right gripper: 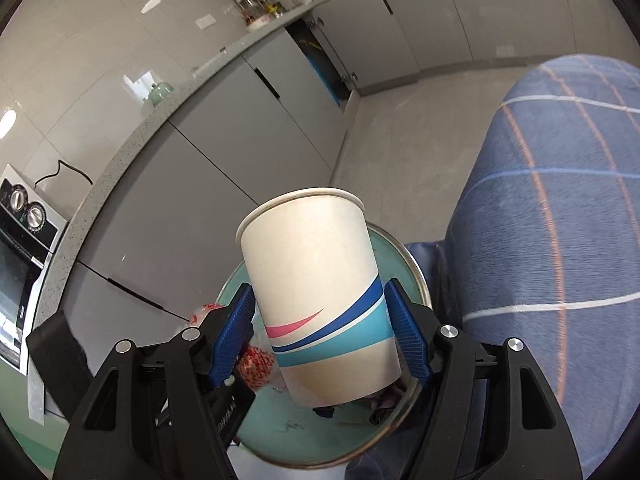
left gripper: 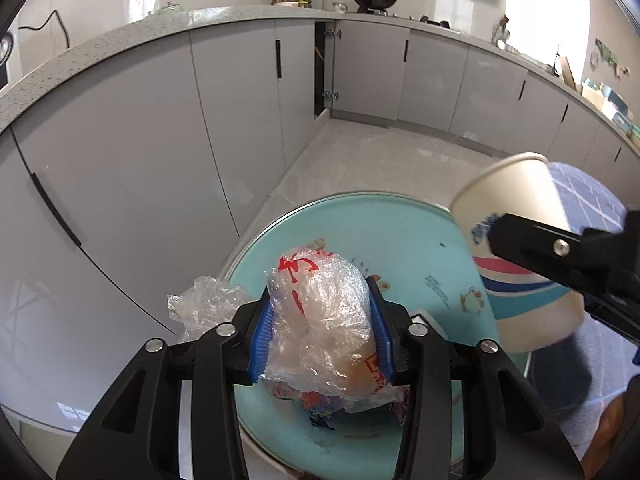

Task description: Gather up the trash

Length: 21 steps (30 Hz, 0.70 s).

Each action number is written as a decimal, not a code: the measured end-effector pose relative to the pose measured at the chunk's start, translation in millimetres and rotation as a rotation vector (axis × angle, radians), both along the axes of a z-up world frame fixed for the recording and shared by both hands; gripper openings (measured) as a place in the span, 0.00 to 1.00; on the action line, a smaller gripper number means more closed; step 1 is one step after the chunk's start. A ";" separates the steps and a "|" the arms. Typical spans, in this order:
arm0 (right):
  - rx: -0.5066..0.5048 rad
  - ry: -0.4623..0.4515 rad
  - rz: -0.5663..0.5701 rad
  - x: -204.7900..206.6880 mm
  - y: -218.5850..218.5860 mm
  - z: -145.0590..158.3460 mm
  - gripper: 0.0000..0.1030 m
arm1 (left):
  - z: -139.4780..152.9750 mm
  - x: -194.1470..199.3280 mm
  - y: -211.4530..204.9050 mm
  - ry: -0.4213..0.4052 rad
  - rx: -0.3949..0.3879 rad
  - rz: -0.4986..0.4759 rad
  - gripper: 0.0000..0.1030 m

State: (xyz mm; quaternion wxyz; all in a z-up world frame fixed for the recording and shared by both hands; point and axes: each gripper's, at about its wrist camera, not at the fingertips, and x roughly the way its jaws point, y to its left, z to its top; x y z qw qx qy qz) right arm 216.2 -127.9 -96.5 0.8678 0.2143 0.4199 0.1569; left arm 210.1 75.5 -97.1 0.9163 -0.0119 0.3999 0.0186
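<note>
My left gripper (left gripper: pixel 320 320) is shut on a crumpled clear plastic bag (left gripper: pixel 324 312) with red print, held above the round teal table (left gripper: pixel 360 224). My right gripper (right gripper: pixel 322 328) is shut on a white paper cup (right gripper: pixel 316 280) with blue and pink stripes, held mouth up and tilted. The cup also shows at the right of the left wrist view (left gripper: pixel 516 248), gripped by the right gripper's black fingers (left gripper: pixel 560 256). More wrappers (left gripper: pixel 320 416) lie on the table under the bag; one red speckled wrapper (right gripper: pixel 256 364) shows in the right wrist view.
Grey kitchen cabinets (left gripper: pixel 140 160) and a speckled counter (left gripper: pixel 120 36) run along the left and back. One cabinet door (left gripper: pixel 320 68) stands ajar. A blue plaid fabric seat (right gripper: pixel 560 220) is at the right. An oven (right gripper: pixel 20 280) stands at the far left.
</note>
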 end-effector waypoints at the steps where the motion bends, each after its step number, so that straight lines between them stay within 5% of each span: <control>1: 0.008 0.005 0.008 1.1 0.2 -3.0 0.74 | -1.1 0.8 -0.9 -0.001 0.011 0.000 0.52; 2: 0.009 0.009 0.006 3.7 0.3 -4.5 0.74 | -1.7 0.7 -1.1 -0.003 0.017 -0.002 0.64; 5: 0.038 0.002 0.006 4.2 -5.8 -2.3 0.74 | -0.3 -1.5 2.1 -0.011 0.029 0.007 0.77; 13: 0.027 -0.123 -0.052 -33.0 -27.7 19.3 0.74 | 18.0 -21.6 8.0 -0.086 0.022 0.048 0.94; 21: -0.063 -0.206 -0.072 -67.5 -30.2 28.4 0.79 | 35.8 -50.3 10.3 -0.112 0.052 0.096 0.95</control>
